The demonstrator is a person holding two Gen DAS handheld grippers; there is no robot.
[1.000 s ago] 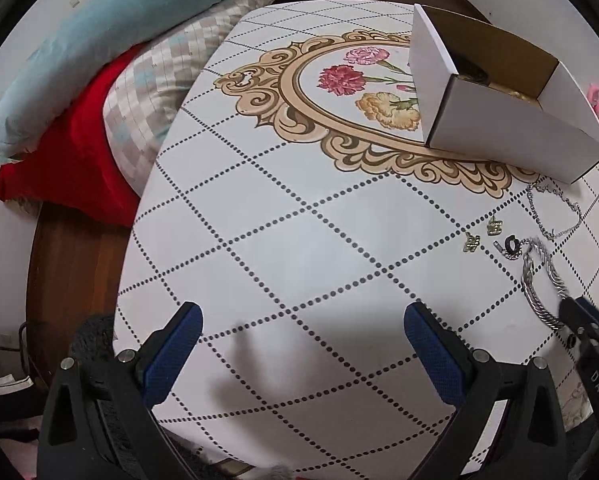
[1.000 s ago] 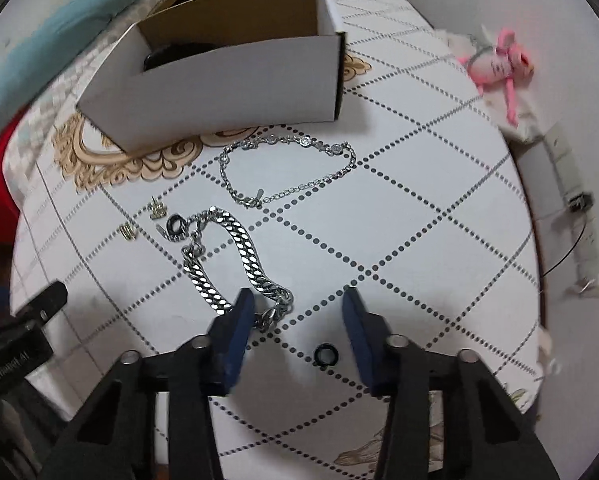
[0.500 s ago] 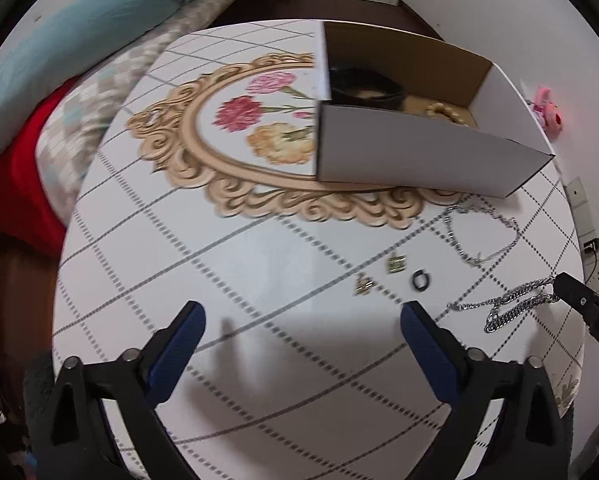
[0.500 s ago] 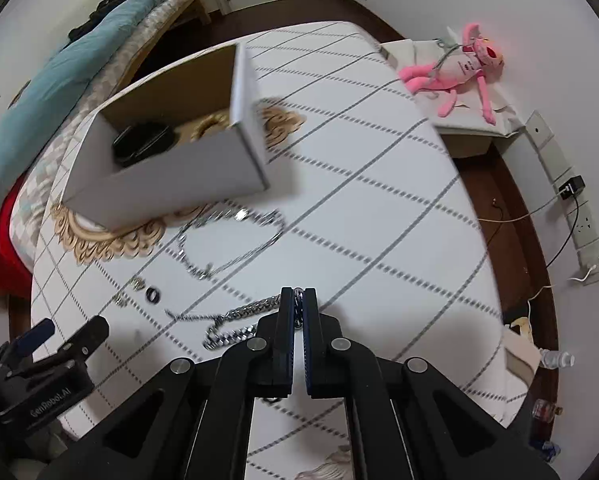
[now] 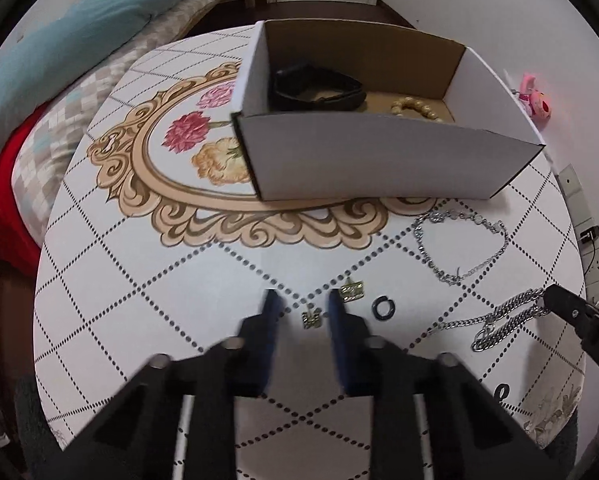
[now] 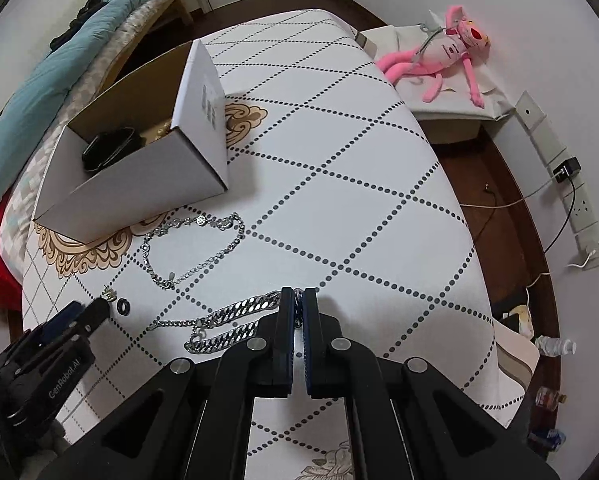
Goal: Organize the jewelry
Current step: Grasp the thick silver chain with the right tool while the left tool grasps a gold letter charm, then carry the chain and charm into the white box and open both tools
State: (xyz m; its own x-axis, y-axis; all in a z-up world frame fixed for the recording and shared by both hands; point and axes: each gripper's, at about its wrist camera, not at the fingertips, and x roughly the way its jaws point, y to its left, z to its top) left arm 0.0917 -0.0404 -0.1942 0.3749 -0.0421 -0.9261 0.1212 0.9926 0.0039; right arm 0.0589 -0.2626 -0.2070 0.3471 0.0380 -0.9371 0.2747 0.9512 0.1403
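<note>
left gripper [image 5: 303,304] jaws just closing round one of two gold earrings [image 5: 312,319] | right gripper [image 6: 298,300] clamps chain [image 6: 235,312]

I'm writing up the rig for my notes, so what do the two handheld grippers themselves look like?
Both match: the left gripper and right gripper have matte black angular bodies with triangular cut-outs, round silver pivot pins, and two flat fingers faced with blue pads. White lettering is printed on the side of each body, only partly readable. No cables, sleeves or hands show.

Pink plush toy [image 6: 451,54], teal blanket [image 6: 55,76]
</note>
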